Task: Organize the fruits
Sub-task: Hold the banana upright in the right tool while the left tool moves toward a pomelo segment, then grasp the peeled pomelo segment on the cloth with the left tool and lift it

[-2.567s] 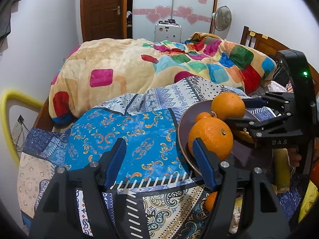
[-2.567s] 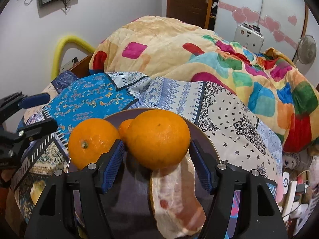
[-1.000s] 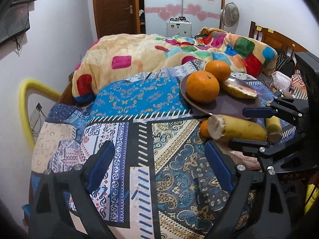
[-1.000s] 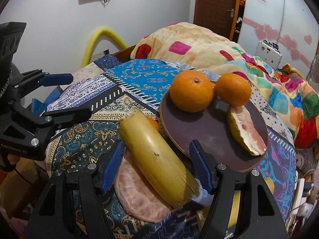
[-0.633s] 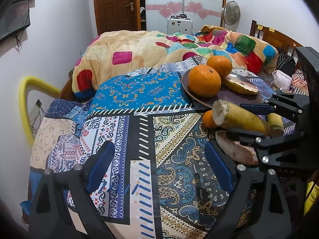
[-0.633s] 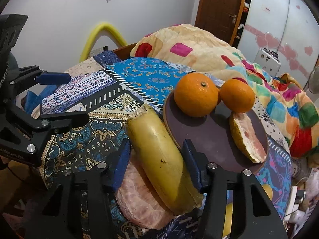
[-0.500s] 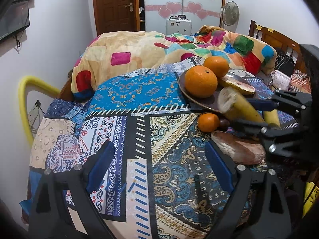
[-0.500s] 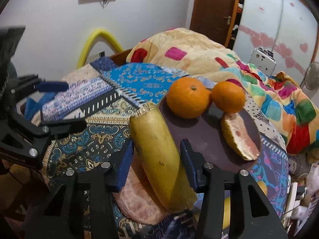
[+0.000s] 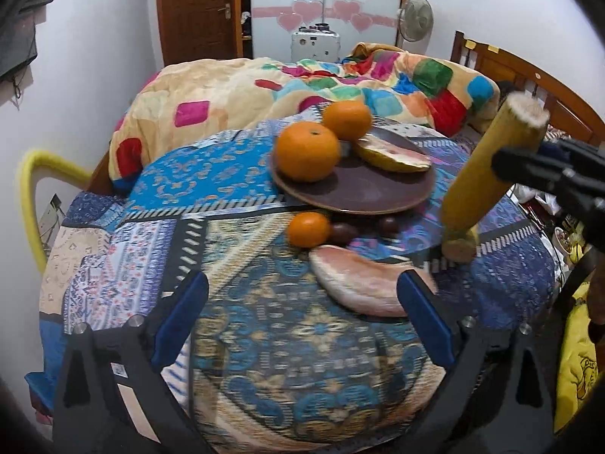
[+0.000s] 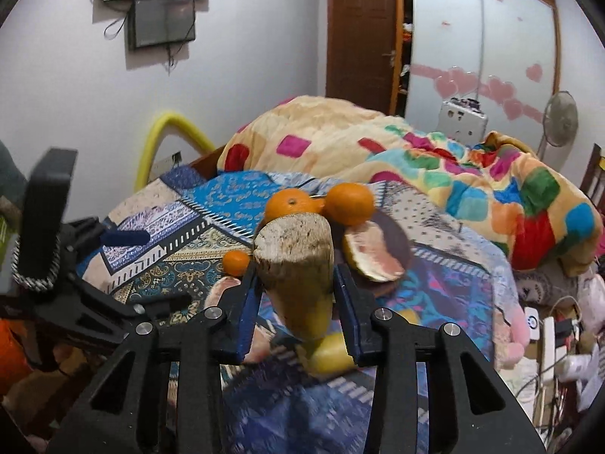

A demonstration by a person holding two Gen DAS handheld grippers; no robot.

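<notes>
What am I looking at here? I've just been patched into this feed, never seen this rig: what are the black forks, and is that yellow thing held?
There is no robot: a person holds a two-finger gripper in each hand, each carrying a fisheye camera looking along its fingers. The forks are those fingers.

Left camera view: the left gripper is open and empty above the patterned cloth.

Right camera view: the right gripper has just been closing and is clamped on the yellow fruit piece, lifted and tilted.

On the cloth sits a brown plate with two oranges and a pomelo wedge. Off the plate lie a small orange, dark round fruits and another pomelo wedge.
</notes>
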